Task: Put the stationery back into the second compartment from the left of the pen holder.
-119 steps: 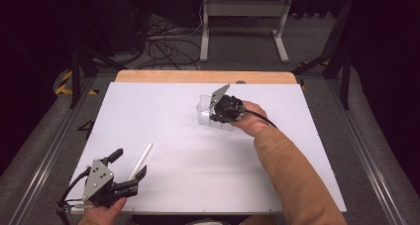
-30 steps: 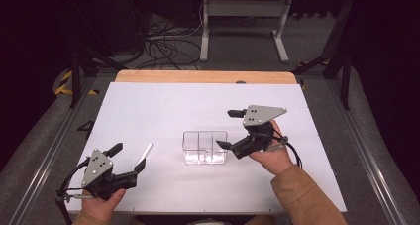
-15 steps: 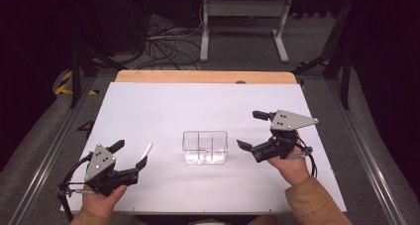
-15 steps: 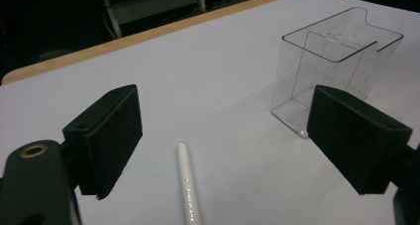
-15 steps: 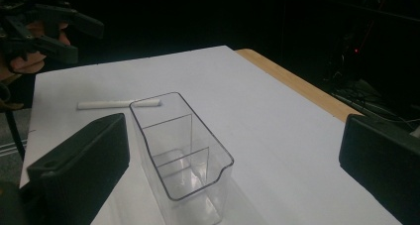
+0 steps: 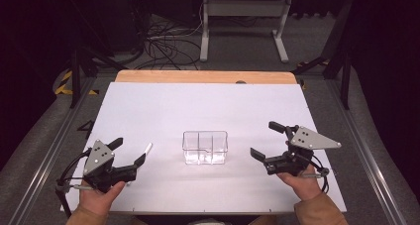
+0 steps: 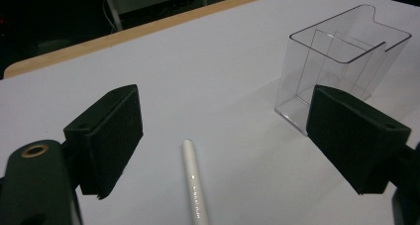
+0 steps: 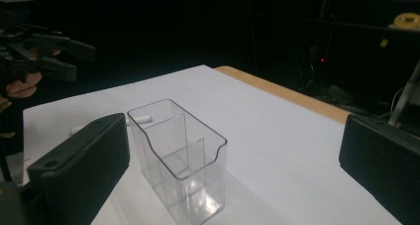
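A clear plastic container (image 6: 205,146) with inner dividers stands upright at the middle of the white table (image 6: 208,106). A white pen (image 6: 146,148) lies to its left, just ahead of my left gripper (image 6: 130,149), which is open and holds nothing. In the left gripper view the pen (image 7: 193,185) lies between the spread jaws and the container (image 7: 341,61) stands beyond the right jaw. My right gripper (image 6: 262,139) is open, a short way right of the container and apart from it. The right gripper view faces the container (image 8: 178,160), with the pen (image 8: 141,119) behind it.
A wooden strip (image 6: 205,77) edges the table's far side. Beyond it are a dark floor, cables (image 6: 163,36) and a white metal frame (image 6: 242,17). Metal rails (image 6: 44,160) run along both sides of the table.
The right gripper brought the container from the far part of the table to the middle, let it go, and drew back to the right. The left gripper shifted only slightly.
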Motion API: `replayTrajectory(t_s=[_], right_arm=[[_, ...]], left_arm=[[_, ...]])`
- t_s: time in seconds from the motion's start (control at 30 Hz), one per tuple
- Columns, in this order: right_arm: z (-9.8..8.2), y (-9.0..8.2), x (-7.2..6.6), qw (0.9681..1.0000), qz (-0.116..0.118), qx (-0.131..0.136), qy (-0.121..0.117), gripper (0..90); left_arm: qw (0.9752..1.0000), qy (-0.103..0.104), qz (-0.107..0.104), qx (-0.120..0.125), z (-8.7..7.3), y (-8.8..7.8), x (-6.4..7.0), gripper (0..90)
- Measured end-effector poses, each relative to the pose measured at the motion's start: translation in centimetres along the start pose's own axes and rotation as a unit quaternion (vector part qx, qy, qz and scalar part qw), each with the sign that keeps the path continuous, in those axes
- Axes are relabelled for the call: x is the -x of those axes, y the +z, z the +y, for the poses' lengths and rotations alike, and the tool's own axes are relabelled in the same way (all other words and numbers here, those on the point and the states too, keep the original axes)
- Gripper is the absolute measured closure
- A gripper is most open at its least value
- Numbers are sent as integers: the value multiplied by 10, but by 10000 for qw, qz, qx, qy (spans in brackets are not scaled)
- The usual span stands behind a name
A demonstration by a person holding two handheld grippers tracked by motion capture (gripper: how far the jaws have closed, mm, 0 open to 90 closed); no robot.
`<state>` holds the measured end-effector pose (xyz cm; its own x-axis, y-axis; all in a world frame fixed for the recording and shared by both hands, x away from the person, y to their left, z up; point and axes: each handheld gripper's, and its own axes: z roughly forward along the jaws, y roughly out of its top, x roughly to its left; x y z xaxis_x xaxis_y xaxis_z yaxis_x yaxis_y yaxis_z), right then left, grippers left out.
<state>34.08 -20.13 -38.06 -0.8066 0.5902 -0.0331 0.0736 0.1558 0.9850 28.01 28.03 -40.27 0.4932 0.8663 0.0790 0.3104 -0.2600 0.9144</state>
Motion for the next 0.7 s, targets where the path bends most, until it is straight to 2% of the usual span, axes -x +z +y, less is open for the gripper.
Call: replayTrajectory(t_s=[0.1, 0.13, 0.27, 0.33, 0.43, 0.5, 0.7], right_arm=[[-7, -6, 3, 9998, -2, -3, 176, 0], [-10, -7, 2, 9997, 32, -60, 242, 0], [-18, -7, -5, 9989, -114, -372, 249, 0], [-21, -9, -8, 9986, -124, -486, 180, 0], [-26, -10, -12, 9979, -278, -574, 78, 13], [-29, -8, -14, 9959, -485, -758, 7, 36], [-34, -12, -14, 9957, -669, -634, -18, 97]], left_arm=[[10000, 21, 23, -61, 2, 1, -2, 151], [9999, 33, 24, -102, 3, 1, -2, 151], [9998, -23, -2, -205, 6, 4, -3, 151], [9997, -13, 0, -258, 7, 6, -3, 151], [9994, -21, -22, -350, 9, 8, -2, 151], [9993, -4, -9, -386, 11, 10, -3, 151], [9984, -24, -39, -563, 20, 13, -5, 150]])
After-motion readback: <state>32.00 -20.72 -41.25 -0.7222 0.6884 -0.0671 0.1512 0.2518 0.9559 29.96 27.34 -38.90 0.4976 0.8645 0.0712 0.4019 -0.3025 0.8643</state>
